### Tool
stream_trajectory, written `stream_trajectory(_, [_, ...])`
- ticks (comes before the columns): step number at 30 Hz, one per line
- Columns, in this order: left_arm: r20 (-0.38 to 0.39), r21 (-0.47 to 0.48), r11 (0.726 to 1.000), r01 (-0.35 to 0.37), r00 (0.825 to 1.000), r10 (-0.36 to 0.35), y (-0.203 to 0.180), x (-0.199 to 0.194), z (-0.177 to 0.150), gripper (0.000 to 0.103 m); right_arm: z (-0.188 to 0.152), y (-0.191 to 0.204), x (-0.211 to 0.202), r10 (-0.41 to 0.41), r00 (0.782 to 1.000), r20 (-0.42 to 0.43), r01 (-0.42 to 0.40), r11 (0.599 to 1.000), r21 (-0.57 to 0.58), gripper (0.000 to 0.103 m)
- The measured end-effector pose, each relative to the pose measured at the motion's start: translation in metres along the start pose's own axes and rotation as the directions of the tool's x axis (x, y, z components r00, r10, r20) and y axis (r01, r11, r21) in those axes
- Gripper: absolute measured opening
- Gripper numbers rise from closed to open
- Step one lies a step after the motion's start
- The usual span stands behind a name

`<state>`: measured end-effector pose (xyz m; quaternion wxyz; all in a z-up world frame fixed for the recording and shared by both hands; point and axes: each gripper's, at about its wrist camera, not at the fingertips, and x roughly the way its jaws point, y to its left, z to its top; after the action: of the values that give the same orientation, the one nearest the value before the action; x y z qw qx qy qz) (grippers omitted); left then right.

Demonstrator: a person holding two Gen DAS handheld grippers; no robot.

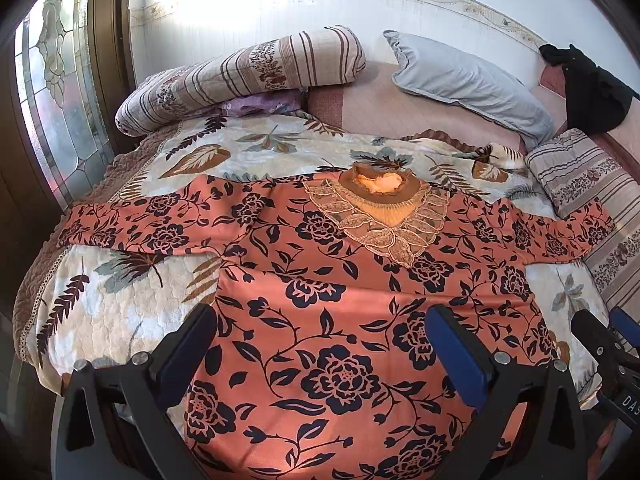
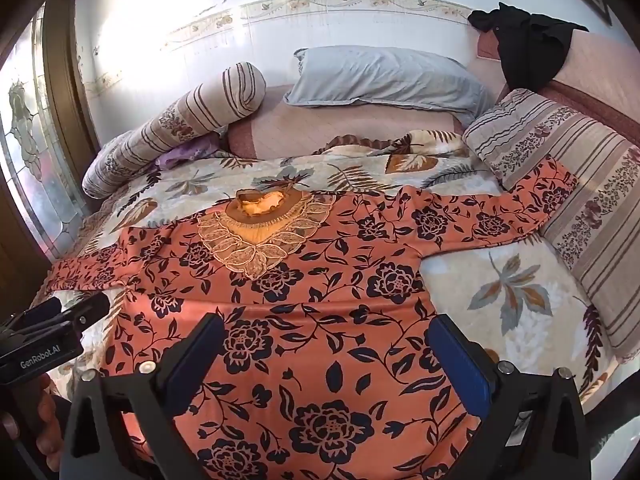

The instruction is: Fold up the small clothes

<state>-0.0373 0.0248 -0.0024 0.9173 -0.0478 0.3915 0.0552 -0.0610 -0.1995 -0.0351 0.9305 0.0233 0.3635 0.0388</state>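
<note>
The orange floral top [image 1: 320,280] lies flat and face up on the leaf-print quilt [image 1: 120,308] with both sleeves spread, no fold yet made, while the left gripper [image 1: 320,344] and right gripper [image 2: 324,352] hover above it, both jaws wide apart and empty.

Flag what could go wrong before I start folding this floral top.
The right sleeve lies up on the striped pillow, so pulling it may drag the pillow along. The lace collar could snag on the fingers. The quilt underneath might get pinched along with the top.
</note>
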Motion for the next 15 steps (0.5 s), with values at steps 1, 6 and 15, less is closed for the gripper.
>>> stream_trajectory(1, [-0.001, 0.001, 1.000, 0.000, 1.000, 0.000, -0.0001, 0.0001, -0.0002, 0.103, 0.0002, 0.0012, 0.0000, -0.003, 1.000, 0.002, 0.003, 1.000, -0.004, 0.103])
stream_trajectory(6, [-0.001, -0.001, 1.000, 0.004, 1.000, -0.004, 0.0017, 0.0001, -0.0014, 0.103, 0.0016, 0.0077, 0.0007, -0.007, 1.000, -0.003, 0.007, 1.000, -0.018, 0.103])
stream_trajectory(15, [-0.001, 0.010, 1.000, -0.001, 1.000, 0.001, -0.0012, 0.0004, -0.0020, 0.103, 0.0017, 0.0023, -0.0007, -0.009, 1.000, 0.005, 0.009, 1.000, -0.022, 0.103])
